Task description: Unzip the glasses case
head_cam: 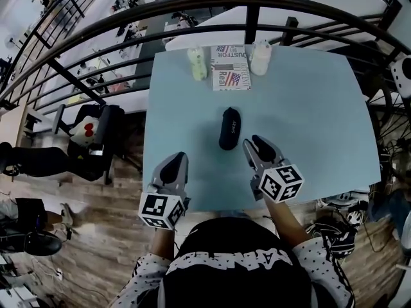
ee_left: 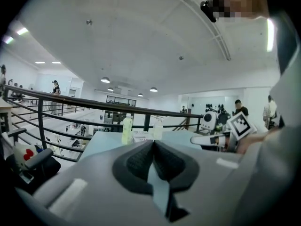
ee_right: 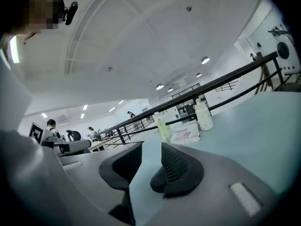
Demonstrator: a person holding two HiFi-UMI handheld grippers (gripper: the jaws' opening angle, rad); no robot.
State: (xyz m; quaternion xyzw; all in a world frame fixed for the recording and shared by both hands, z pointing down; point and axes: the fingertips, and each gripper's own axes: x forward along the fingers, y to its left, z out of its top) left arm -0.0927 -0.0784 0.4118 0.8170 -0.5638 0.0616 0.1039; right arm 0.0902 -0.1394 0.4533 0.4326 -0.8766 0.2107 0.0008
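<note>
Left gripper (head_cam: 176, 162) and right gripper (head_cam: 257, 143) hang low over a pale blue table (head_cam: 314, 114), one to each side of the black glasses case (head_cam: 229, 128). The case lies flat on the tabletop, with its long side running away from us. We see the left gripper's jaws pressed together at the tips with nothing between them. It sits to the near left of the case, clearly apart from it. The right gripper's jaws stand a little spread, and only bare tabletop shows through the gap. Its tip is just beside the case's near right end and does not touch it. Each gripper carries a cube of black-and-white square markers.

A small white mark shows on the case's lid, but it is too small for us to read. From this height we cannot tell whether the zip is done up.

Beyond the far end of the case lies a printed pack (head_cam: 230, 68) that bears the word "Real" beside a stars-and-stripes flag. A second line above it, seen upside down, looks like "BUSTOR", though we may be misreading it. A green-tinted bottle (head_cam: 197, 63) stands upright to the left of the pack and a white bottle (head_cam: 261, 58) to its right, both well apart from the case. A dark curved railing (head_cam: 250, 18) runs behind the table, past the bottles.
</note>
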